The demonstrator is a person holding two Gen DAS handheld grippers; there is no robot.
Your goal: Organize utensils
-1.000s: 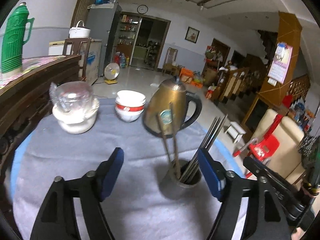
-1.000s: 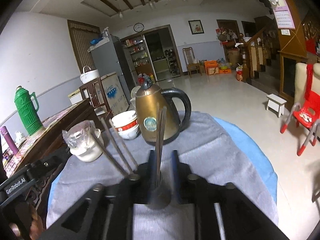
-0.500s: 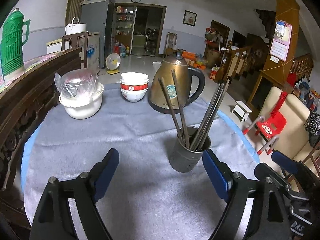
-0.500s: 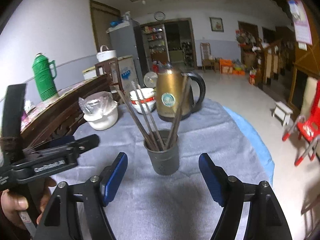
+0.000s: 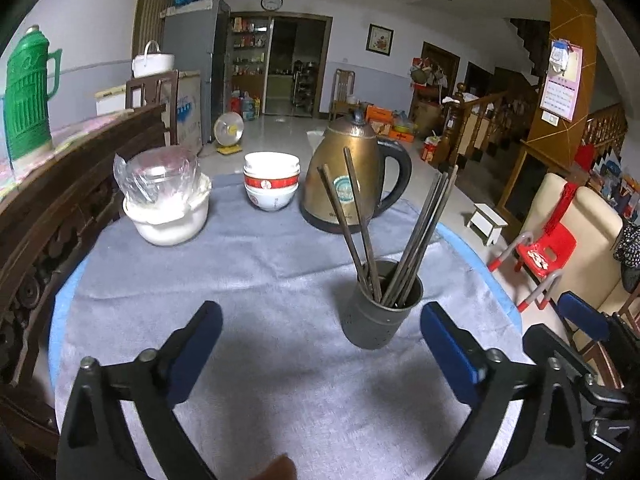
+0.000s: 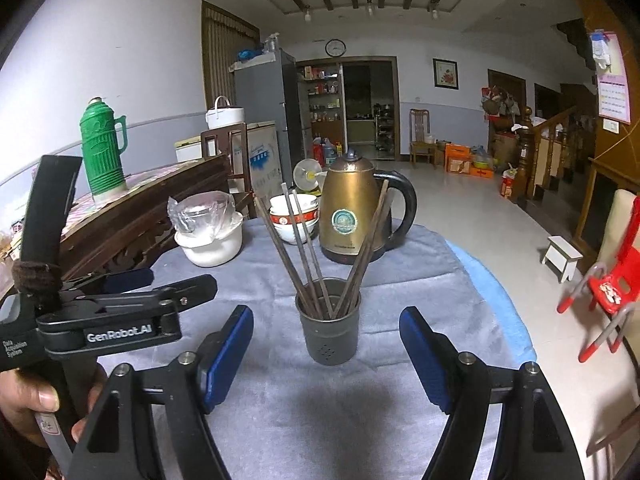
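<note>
A dark metal utensil cup (image 5: pixel 380 312) (image 6: pixel 329 330) stands upright on the grey cloth and holds several dark chopsticks (image 5: pixel 420 232) (image 6: pixel 304 252) that lean out to both sides. My left gripper (image 5: pixel 320 344) is open and empty, low over the cloth, with the cup just ahead between its jaws toward the right one. My right gripper (image 6: pixel 326 352) is open and empty, with the cup centred just beyond its fingertips. The left gripper's body (image 6: pixel 116 320) shows at the left of the right wrist view.
A bronze electric kettle (image 5: pixel 352 180) (image 6: pixel 352 208), stacked white-and-red bowls (image 5: pixel 272 184) and a white bowl with a plastic-wrapped lid (image 5: pixel 168 200) stand at the back of the table. A dark wooden sideboard (image 5: pixel 60 200) with a green thermos (image 6: pixel 102 152) is on the left. The table's edge (image 6: pixel 516 320) curves on the right.
One second ago my right gripper was shut on chopsticks over the cup. It has let them go into the cup, opened and drawn back. My left gripper has also drawn back.
</note>
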